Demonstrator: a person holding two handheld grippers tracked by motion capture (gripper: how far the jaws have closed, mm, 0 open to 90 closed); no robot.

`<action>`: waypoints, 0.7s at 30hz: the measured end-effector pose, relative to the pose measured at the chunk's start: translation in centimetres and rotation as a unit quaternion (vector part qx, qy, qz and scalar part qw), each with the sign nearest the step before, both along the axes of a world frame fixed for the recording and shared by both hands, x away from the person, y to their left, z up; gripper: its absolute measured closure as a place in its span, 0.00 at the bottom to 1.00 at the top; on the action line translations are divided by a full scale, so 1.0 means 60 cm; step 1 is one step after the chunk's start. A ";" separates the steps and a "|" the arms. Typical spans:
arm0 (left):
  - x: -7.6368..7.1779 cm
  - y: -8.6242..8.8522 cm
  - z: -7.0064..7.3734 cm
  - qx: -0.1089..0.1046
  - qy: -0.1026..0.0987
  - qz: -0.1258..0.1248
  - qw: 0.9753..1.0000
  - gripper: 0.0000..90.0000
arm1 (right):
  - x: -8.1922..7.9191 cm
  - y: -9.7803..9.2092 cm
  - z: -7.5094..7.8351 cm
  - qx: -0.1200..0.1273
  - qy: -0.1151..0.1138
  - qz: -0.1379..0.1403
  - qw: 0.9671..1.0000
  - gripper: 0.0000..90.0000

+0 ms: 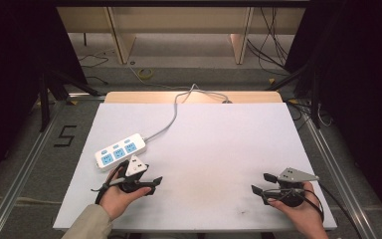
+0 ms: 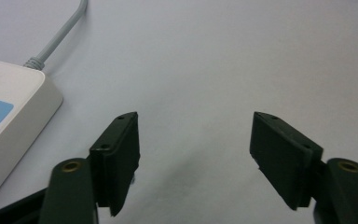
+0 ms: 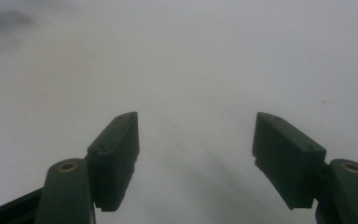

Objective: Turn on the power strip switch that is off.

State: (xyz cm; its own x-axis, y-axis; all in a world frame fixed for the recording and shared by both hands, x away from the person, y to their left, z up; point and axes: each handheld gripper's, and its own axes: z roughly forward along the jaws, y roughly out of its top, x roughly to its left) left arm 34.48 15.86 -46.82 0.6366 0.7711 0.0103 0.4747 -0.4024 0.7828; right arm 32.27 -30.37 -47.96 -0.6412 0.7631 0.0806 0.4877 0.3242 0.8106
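**Two grippers rest with jaws apart beside a power strip**

Two hand-held grippers sit low over a white table, each with its black jaws spread wide and nothing between them. Seen from the high view, the left gripper lies in a person's hand at the near left of the table, a beige sleeve entering from the bottom edge. Just beyond it lies a white power strip with three blue socket faces, set at a slant, its near end close to the gripper's grey three-cornered plate; whether the two touch cannot be told. The strip's grey cord runs off its far end toward the back edge of the table.

The left gripper view shows the power strip at the left edge, just beside the left-hand jaw but apart from it, with the cord rising from its corner.

The right gripper is held at the near right, well apart from the strip, over bare tabletop. Its own view shows the jaws above the plain white surface.
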 end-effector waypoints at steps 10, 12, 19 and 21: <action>0.003 0.010 0.008 0.018 -0.005 -0.002 1.000 0.90 | -0.002 0.000 0.000 -0.001 -0.001 0.000 1.000 0.36; 0.003 0.011 0.010 0.023 -0.003 -0.003 1.000 0.98 | -0.002 0.000 0.000 -0.001 0.000 -0.001 1.000 0.36; 0.001 0.010 0.014 0.038 0.012 -0.003 0.999 1.00 | -0.002 0.001 -0.001 -0.003 0.003 0.001 1.000 0.36; 0.002 0.011 0.016 0.039 0.015 -0.002 0.999 1.00 | -0.003 0.001 0.000 -0.003 0.003 0.000 1.000 0.36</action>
State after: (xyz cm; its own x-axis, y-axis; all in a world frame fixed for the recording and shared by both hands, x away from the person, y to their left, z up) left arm 34.61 16.52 -45.87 0.6403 0.7664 0.0512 0.4965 -0.4637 0.7338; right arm 32.12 -30.32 -47.98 -0.6414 0.7630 0.0803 0.4922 0.3288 0.8060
